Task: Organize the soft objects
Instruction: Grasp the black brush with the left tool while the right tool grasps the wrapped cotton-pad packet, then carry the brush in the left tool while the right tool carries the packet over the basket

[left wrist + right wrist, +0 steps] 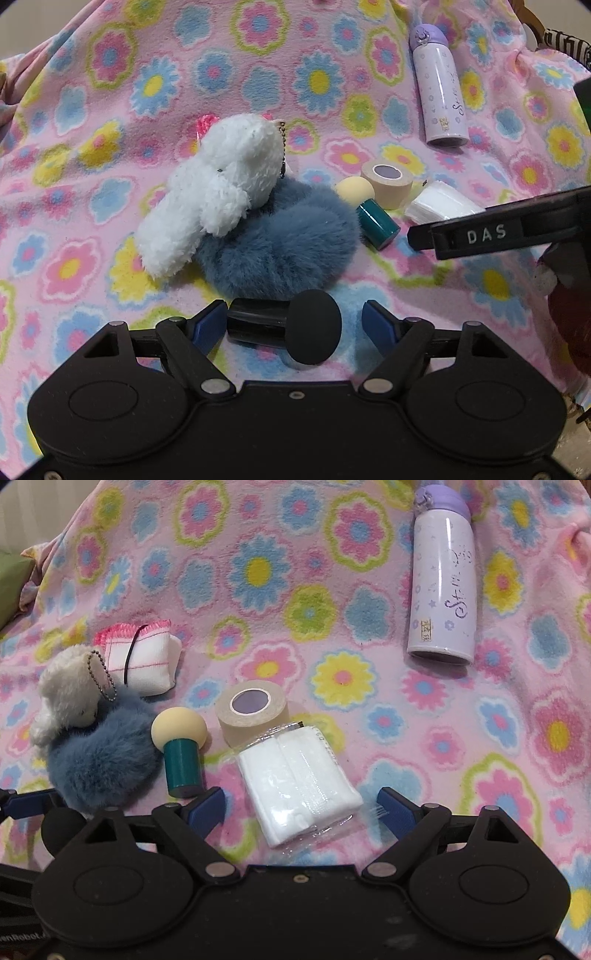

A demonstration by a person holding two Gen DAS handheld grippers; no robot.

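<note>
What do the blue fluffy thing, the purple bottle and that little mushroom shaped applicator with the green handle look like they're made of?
Blue fluffy thing: long-pile faux fur, by its shaggy matte strands.
Purple bottle: probably coated metal or hard plastic; smooth, glossy, with a bright highlight stripe.
Applicator: pale yellow head looks like matte sponge foam; teal handle looks like shiny hard plastic.

We see the left gripper (293, 323) as a matte black body with two rounded lobes, each bearing a raised oval disc. Slim black linkage arms run forward on silver pivot pins to blue fingertip pads (376, 321). The right gripper (301, 805) has the same build, a small screw at its centre, and blue pads (395, 806). Seen side-on from the left wrist, its black finger bears white letters "DAS".
</note>
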